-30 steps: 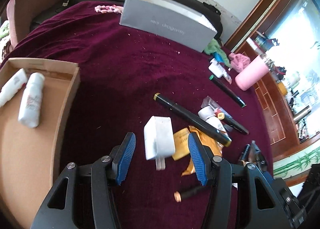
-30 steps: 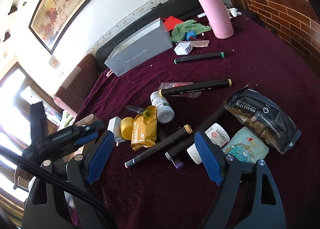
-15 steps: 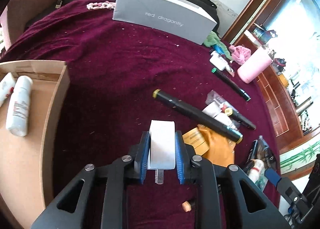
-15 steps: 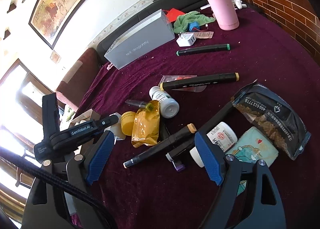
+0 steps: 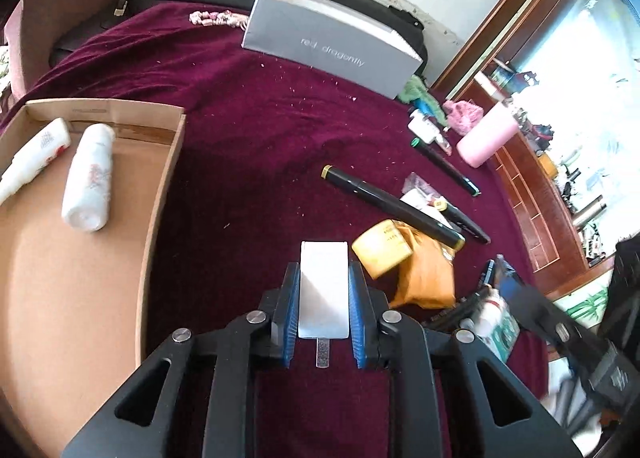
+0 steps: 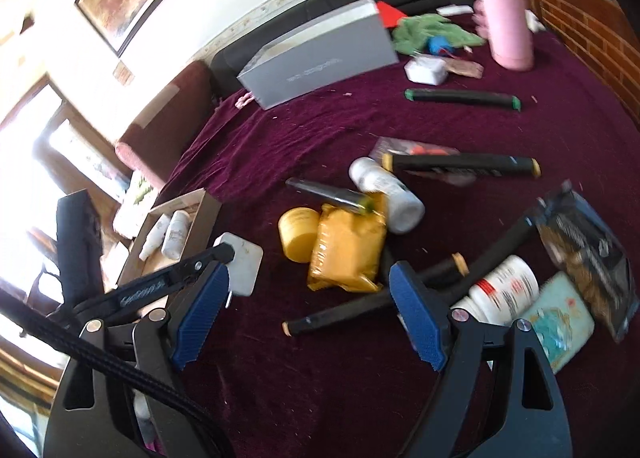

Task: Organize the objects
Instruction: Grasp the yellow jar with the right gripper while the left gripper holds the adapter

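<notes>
A maroon cloth (image 5: 248,146) covers the whole work surface, with a dark sofa back along the top of both views and a wooden cabinet at the right edge of the left wrist view. The widest bare stretch of cloth lies in the middle and upper middle of that view, between the cardboard tray (image 5: 160,194) at the left and the clutter at the right. The tray's near wall stands just left of the left gripper (image 5: 324,282), and two white bottles (image 5: 88,178) lie in its upper part.

The left gripper's blue pads have just been closing and now press both sides of a white charger (image 5: 323,286), its metal prong pointing back toward the camera. Close on its right sit a yellow jar (image 5: 382,248) and an orange packet (image 5: 428,274), with a black marker (image 5: 392,204) lying across them.

A grey box (image 5: 332,54) stands at the top centre; a pink flask (image 5: 486,136) is at the upper right.

In the right wrist view the right gripper (image 6: 308,314) is spread wide, holding nothing, above another marker (image 6: 360,308), with a white pill bottle (image 6: 500,294) at its lower right.
</notes>
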Demonstrator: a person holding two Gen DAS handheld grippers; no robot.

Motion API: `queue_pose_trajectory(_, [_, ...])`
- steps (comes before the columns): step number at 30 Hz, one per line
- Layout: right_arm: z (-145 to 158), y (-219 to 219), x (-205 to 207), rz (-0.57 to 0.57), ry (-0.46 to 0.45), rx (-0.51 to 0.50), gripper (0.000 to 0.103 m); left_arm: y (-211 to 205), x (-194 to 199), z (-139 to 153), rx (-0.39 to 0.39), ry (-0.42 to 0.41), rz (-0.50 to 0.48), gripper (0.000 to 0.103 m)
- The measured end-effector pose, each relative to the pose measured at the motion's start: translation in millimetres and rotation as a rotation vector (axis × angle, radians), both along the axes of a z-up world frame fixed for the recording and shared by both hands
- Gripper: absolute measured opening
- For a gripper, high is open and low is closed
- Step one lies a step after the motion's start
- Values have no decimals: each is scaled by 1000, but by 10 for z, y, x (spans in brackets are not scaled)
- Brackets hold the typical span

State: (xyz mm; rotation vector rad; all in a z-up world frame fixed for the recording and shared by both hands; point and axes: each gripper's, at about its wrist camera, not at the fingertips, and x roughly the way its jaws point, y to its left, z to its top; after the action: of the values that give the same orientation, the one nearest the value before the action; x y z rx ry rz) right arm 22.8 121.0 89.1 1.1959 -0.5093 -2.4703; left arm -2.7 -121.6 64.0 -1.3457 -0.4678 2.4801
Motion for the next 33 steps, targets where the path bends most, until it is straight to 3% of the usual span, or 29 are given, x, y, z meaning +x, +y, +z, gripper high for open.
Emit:
queue_pose_trajectory(8, [7,-609,-412,173,-36,186,83,-332,436,226,45,54,36,18])
queue_pose_trajectory(15, [-246,-870,-776,186,-122,297,81,-549,600,268,25,84,73,18])
queue_pose_trajectory(21, [-350,-1005,-833,171,-137,414,74,-735,698,259,34,92,105,18])
queue_pose_trajectory(23, [-370,-1059,-832,166,-133,456,67,-809,725,236,45,86,119,18])
queue_pose_trajectory(27, [-449,-1146,-844,165,-134,572,38,-902,832,240,49,88,140,18])
queue_pose_trajectory(33, [-251,-1017,-739,129,-109,477,38,-1142,942,264,46,98,185,18])
